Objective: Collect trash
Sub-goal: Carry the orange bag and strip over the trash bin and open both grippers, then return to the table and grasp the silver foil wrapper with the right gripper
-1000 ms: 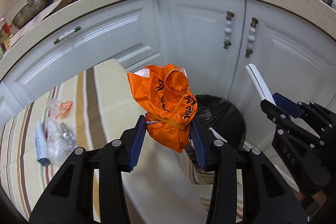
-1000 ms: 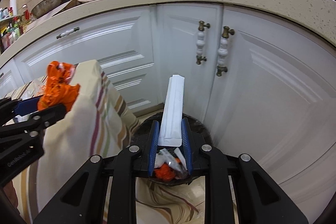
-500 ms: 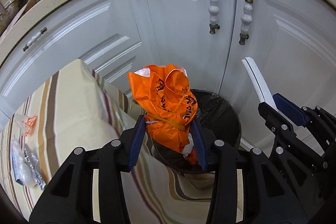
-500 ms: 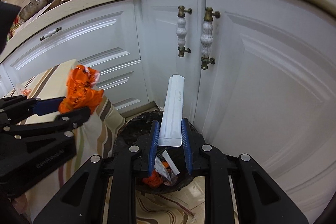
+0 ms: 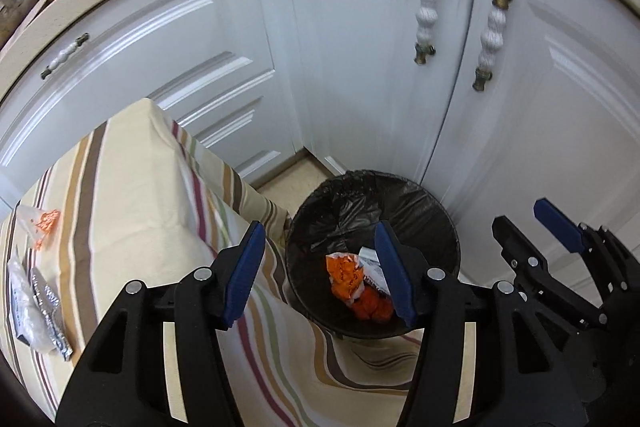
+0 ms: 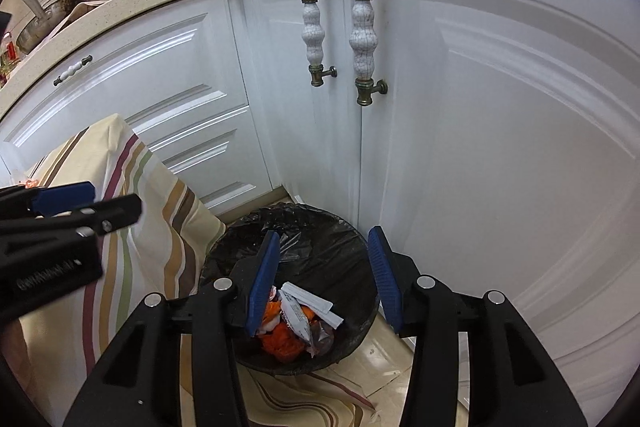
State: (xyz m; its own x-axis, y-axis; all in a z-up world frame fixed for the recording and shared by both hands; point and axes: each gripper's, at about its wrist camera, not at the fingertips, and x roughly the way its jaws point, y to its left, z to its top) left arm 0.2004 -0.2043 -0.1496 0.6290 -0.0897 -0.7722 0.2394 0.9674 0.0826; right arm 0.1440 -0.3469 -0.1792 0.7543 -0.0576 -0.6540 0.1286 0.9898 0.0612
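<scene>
Both tongs are spread wide with nothing between the blue pads. In the left wrist view the left gripper [image 5: 320, 271] sits low in the centre of the frame, and the black-lined trash bin [image 5: 436, 203] shows right behind and below its gap, slightly right of centre. The orange plastic bag [image 5: 348, 275] lies down in the bottom of the bin, crumpled, just left of the right-hand pad and not touching either one as far as I can see. A white wrapper [image 5: 370, 259] pokes out beside it.

The right wrist view has the same layout: the right gripper [image 6: 324, 279] is open in the lower centre, bin rim [image 6: 304, 211] behind it, and the trash pile sits low between the pads — orange bag [image 6: 280, 341] at the bottom, a long white paper sleeve [image 6: 310, 301] lying across the top, plus a printed packet [image 6: 296, 315] in between.

More trash on the striped tablecloth [image 5: 132, 195], lower left of the left view: a clear plastic bag [image 5: 24, 299], a silvery foil strip [image 5: 50, 311] touching it, and an orange-printed clear wrapper [image 5: 42, 221] a bit higher up. White cabinet doors [image 6: 480, 107] with ceramic handles [image 6: 362, 39] fill the upper part of both frames.
</scene>
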